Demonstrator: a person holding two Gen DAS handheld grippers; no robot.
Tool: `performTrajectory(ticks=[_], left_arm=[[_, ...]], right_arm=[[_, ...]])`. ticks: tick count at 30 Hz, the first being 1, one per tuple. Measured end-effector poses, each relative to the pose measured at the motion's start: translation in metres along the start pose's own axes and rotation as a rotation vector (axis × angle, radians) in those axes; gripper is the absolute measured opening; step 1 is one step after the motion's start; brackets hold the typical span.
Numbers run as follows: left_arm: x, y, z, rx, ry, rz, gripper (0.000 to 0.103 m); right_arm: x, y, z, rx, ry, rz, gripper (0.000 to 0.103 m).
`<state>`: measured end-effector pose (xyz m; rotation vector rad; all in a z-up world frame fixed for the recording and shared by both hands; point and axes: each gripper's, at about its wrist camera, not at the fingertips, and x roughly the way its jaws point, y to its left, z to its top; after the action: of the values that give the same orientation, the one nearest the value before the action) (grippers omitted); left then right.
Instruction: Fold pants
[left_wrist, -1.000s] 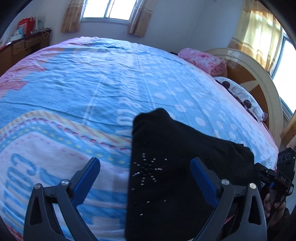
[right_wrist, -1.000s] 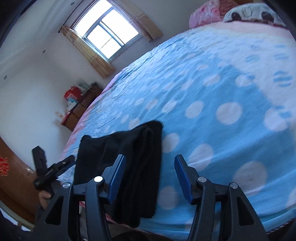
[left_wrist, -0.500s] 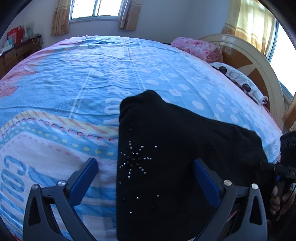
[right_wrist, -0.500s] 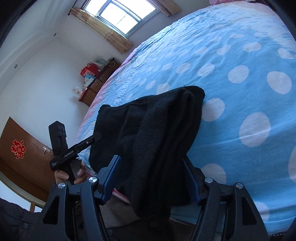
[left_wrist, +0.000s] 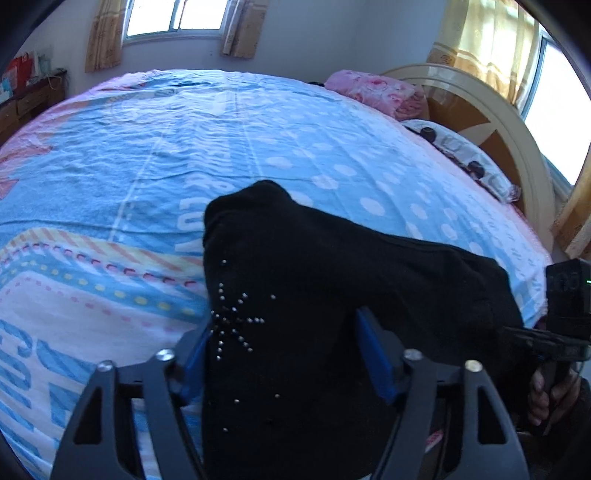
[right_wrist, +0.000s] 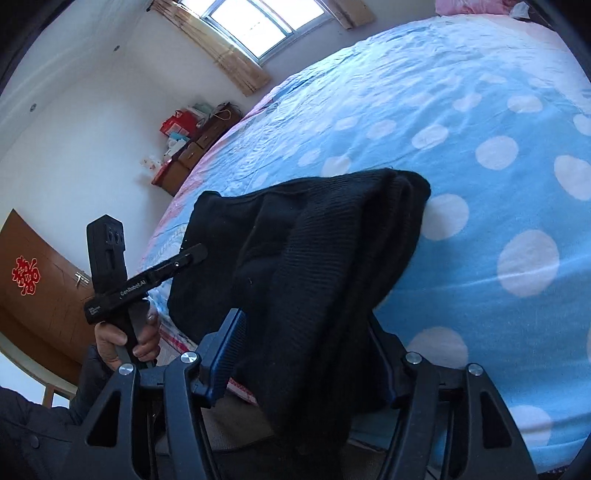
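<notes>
The black pants (left_wrist: 332, 280) lie at the near edge of the bed (left_wrist: 184, 155), already gathered into a thick, multi-layer bundle rather than spread flat, with the lower part hanging over the edge toward me. I judge the early folds are behind me and I am at the start of a further fold: taking hold of the near end at two places so I can carry it up over the part resting on the blue spotted cover.

My left gripper (left_wrist: 284, 354) has the studded side of the pants between its blue pads; its jaws have just been closing, and the left pad sits right against the fabric edge beside the star of studs (left_wrist: 232, 325) while the right pad is pressed into the cloth. I read that as a grip on the pants, though the dark knit hides how firm it is.

My right gripper (right_wrist: 306, 350) straddles the other end, the ribbed bunched part; its jaws have just been narrowing a little, and the fabric fills the gap from pad to pad, so I take it as clamped on the pants too. In the right wrist view I can see my left hand (right_wrist: 125, 332) on its handle off to the side, near the bed's edge.

What is left, as I judge it: lift both held ends together, lay them onto the far part, let go, and flatten the bundle, which looks lumpy and uneven for now.
</notes>
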<state>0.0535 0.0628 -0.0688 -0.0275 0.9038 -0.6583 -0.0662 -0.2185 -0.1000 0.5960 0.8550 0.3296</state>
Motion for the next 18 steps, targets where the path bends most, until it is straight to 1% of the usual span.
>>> performTrajectory(ticks=[1, 2, 4, 5, 6, 7, 8, 9, 10, 11, 12, 13, 14, 15, 16, 17, 18], left_arm=[[0.0, 0.004, 0.0, -0.027, 0.001, -0.03, 0.06], [0.0, 0.008, 0.0, -0.053, 0.001, -0.057, 0.057], [-0.001, 0.011, -0.001, -0.065, -0.001, -0.08, 0.055], [-0.001, 0.01, -0.001, -0.063, -0.002, -0.078, 0.054], [-0.001, 0.008, -0.002, -0.06, -0.007, -0.072, 0.054], [0.0, 0.006, -0.002, -0.06, -0.01, -0.07, 0.057], [0.002, 0.005, -0.002, -0.061, -0.014, -0.068, 0.066], [0.004, 0.003, -0.003, -0.054, -0.016, -0.082, 0.071], [0.005, 0.0, -0.003, -0.041, -0.015, -0.09, 0.083], [0.006, -0.006, -0.004, -0.012, -0.014, -0.08, 0.087], [0.009, -0.016, -0.005, 0.031, -0.01, -0.032, 0.087], [0.011, -0.023, -0.006, 0.072, -0.006, 0.016, 0.085], [0.013, -0.031, -0.008, 0.115, -0.007, 0.068, 0.079], [0.012, -0.035, -0.009, 0.13, -0.014, 0.078, 0.075], [0.01, -0.033, -0.009, 0.11, -0.02, 0.048, 0.063], [0.008, -0.029, -0.008, 0.083, -0.021, 0.028, 0.054], [0.004, -0.021, -0.007, 0.026, -0.019, -0.006, 0.049]], right_arm=[[-0.005, -0.006, -0.002, 0.031, -0.012, 0.017, 0.048], [-0.005, -0.011, -0.001, 0.058, -0.017, 0.024, 0.037], [-0.004, -0.031, -0.002, 0.155, -0.023, 0.098, 0.034], [-0.002, -0.034, -0.002, 0.177, -0.023, 0.114, 0.034], [-0.001, -0.032, -0.002, 0.168, -0.021, 0.11, 0.034], [-0.001, -0.027, -0.002, 0.132, -0.017, 0.09, 0.034], [0.001, -0.022, -0.001, 0.107, -0.013, 0.071, 0.036], [0.002, -0.021, -0.002, 0.103, -0.013, 0.055, 0.037], [0.004, -0.022, -0.003, 0.118, -0.02, 0.056, 0.038], [0.005, -0.023, -0.002, 0.127, -0.021, 0.062, 0.038], [0.004, -0.025, -0.002, 0.135, -0.021, 0.067, 0.038], [0.004, -0.025, -0.002, 0.137, -0.021, 0.068, 0.038], [0.004, -0.025, -0.002, 0.133, -0.02, 0.063, 0.038], [0.004, -0.023, -0.002, 0.122, -0.02, 0.055, 0.038], [0.004, -0.021, -0.001, 0.109, -0.02, 0.045, 0.036], [0.004, -0.018, -0.001, 0.095, -0.021, 0.03, 0.035], [0.003, -0.017, -0.001, 0.085, -0.022, 0.021, 0.034]])
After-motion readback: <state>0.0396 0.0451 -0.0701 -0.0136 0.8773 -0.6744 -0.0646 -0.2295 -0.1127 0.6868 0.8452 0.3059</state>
